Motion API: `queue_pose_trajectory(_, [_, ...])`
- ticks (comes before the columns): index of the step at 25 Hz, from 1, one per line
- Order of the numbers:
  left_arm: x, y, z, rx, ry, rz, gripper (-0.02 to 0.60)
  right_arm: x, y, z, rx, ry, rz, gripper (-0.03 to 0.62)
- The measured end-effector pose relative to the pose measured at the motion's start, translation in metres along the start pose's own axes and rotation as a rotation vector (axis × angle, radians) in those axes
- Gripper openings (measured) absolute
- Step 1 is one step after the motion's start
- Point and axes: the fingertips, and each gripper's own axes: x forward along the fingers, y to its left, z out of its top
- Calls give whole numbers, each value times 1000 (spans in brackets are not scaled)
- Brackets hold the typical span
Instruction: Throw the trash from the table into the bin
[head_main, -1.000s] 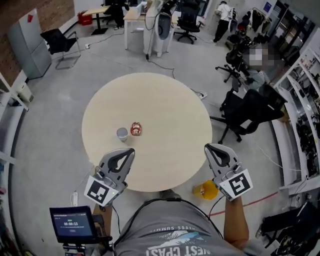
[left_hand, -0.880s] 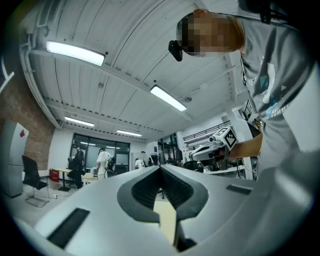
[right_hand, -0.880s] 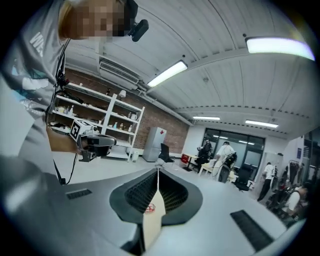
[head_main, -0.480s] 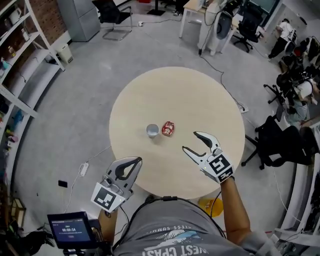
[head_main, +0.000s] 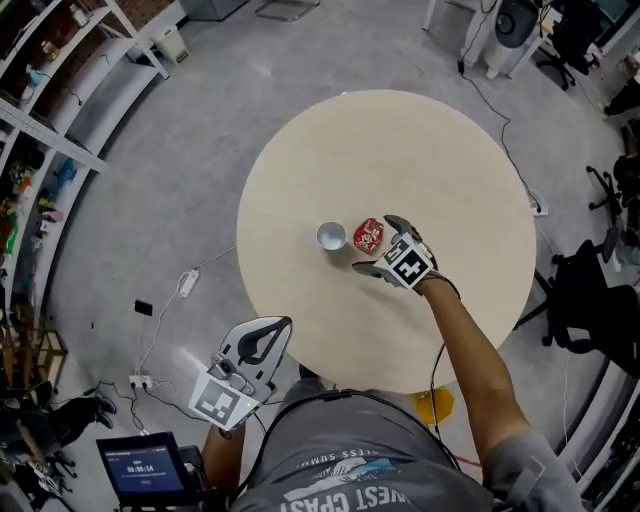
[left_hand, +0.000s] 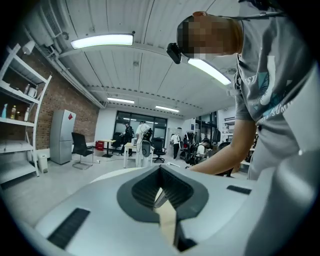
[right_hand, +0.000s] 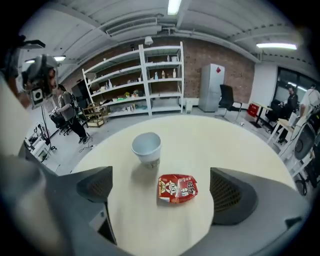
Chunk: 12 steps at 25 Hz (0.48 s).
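Hovering over the round table (head_main: 400, 150), the right gripper (head_main: 373, 243) is spreading wide, its jaws just opening, while the left gripper (head_main: 262, 340) is sitting pressed together and empty. Closing crooked is risking knocking the paper cup (head_main: 331, 237) just beside, or skating over the flat red packet (right_hand: 177, 188) lying untouched between the jaws

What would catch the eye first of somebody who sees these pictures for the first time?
The big round pale table in the middle of the head view stands out, bare except for a red packet and a white cup just left of it. The right gripper reaches down to the packet. Its jaws have just been opening and stand wide, with the packet between them but not touched.
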Motion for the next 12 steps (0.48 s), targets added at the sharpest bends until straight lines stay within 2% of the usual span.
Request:
queue_pose_trajectory(4, [-1,9,-7,-31,20,55,41,54,-29,-27,-27,135,26,578])
queue_pose_trajectory(8, [-14,16,-19,-52,38,99,41,90,-40,-49,-96,261,32,578])
queue_pose_trajectory(12, [-22,22,-24,-67,38,117,41,96,-38,-56,-75,280,40,577])
